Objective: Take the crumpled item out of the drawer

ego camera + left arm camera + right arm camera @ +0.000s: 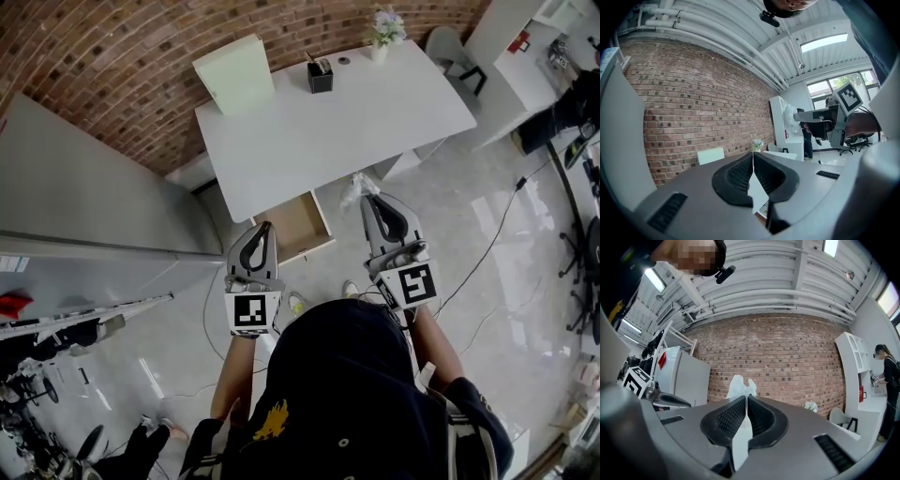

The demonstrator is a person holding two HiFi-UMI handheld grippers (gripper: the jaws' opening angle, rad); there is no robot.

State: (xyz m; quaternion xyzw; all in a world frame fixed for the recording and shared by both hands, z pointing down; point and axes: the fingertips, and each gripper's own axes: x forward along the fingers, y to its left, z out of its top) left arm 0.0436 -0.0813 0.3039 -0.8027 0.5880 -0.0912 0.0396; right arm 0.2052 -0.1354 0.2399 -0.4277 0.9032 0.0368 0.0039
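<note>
Right tool [368, 200] pinches the crumpled white wad [357, 187], already out beside the open wooden drawer [296, 225]. Left tool [259, 231] is pressed together, empty. Next, probably: set it down.

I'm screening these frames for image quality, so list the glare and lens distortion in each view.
Head view: the glossy floor mirrors pale light streaks. Left gripper view: the ceiling light panel is blown out white, and the corners are vignetted black. Right gripper view: fisheye bows the brick wall; the crumpled item is sharp.

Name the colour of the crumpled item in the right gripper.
The crumpled item is white; best in right gripper view.
</note>
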